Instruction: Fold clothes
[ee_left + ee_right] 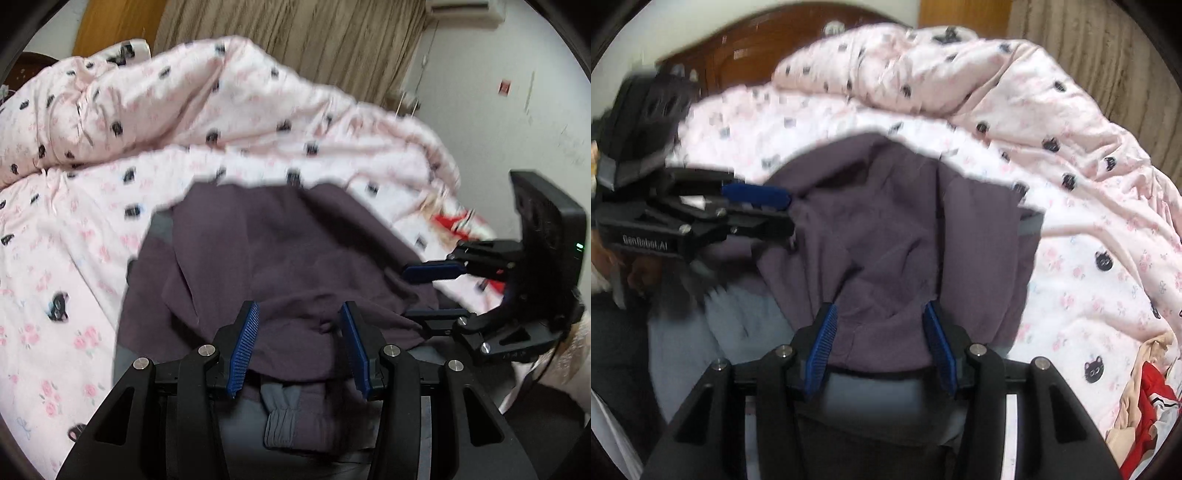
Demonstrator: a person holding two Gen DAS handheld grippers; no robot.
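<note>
Purple fabric fills the middle of both wrist views: a dark purple garment (280,251) with grey trim lies crumpled on a pink floral bedsheet (55,280) printed with small black cat faces. A gathered grey cuff (279,424) shows at the garment's near edge in the left wrist view, and a grey band (1030,225) runs along its far right side in the right wrist view.

The left gripper (299,347) sits low over the garment with its blue-padded fingers (245,343) spread wide; purple cloth lies between them, but nothing is pinched. The right gripper (882,347) is likewise spread wide, its blue pads (822,354) on either side of a fold of the purple cloth without closing on it. In the left wrist view the right gripper (436,291) reaches in from the right edge, its fingers apart, one above and one below the garment's edge.

Behind the garment, a rumpled pink quilt (960,81) in the same cat print is heaped across the bed. A dark wooden headboard (746,55) stands beyond it, and beige curtains (314,40) hang at the back. At the lower right of the right wrist view lies a pile of red and beige clothing (1148,402). Both views are somewhat blurred.
</note>
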